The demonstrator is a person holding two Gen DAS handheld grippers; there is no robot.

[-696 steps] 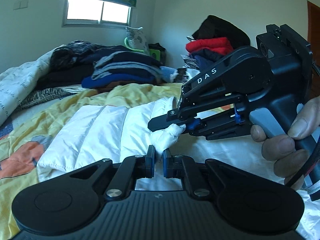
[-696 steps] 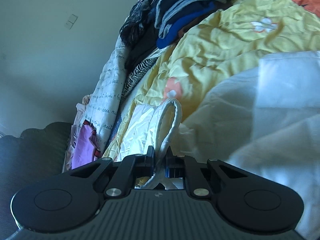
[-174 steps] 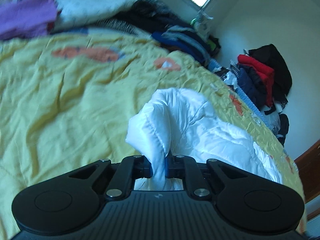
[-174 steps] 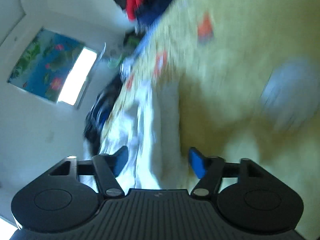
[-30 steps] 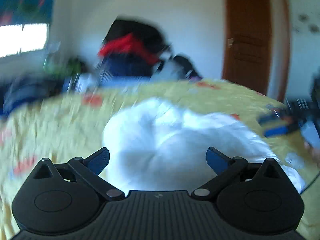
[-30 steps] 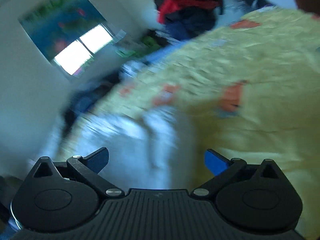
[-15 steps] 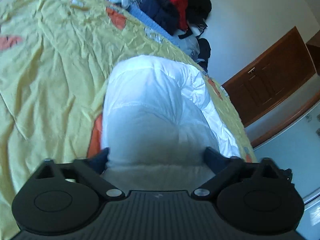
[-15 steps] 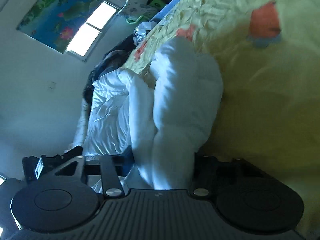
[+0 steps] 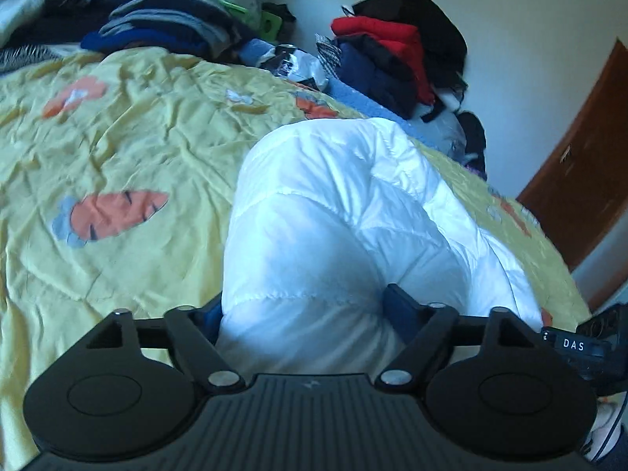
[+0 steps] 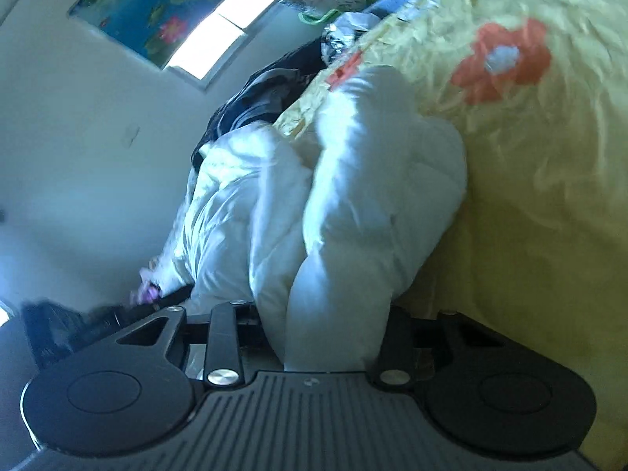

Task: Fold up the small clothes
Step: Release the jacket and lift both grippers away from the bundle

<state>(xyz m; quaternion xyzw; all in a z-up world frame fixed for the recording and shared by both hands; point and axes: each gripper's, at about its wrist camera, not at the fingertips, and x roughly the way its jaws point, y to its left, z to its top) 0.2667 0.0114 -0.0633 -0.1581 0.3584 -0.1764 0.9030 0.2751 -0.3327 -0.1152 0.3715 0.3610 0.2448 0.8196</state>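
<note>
- Left wrist view: white puffy jacket bunched up on a bed with a yellow blanket, carrot pictures on it.
- Left claw set wide around the near end of the jacket, one finger pressed into the right side of the puffy cloth, the other mostly hidden by the left side.
- Clenched on the thick fold of the jacket, both sides pushed in.
- Bit of the right claw at the far right edge, by the jacket's right side.
- Pile of dark folded clothes at the back of the bed, on the left.
- Another heap with a red jacket and black things near the corner of the room.
- Brown door on the right.
- Right wrist view: picture tipped sideways, same white jacket lying on the yellow blanket.
- Right claw clenched on a fat roll of the jacket, cloth filling the whole gap between the fingers.
- Rest of the jacket spread off to the left in the picture, shiny and wrinkled.
- Bright window with a flowery blind on the wall behind.
</note>
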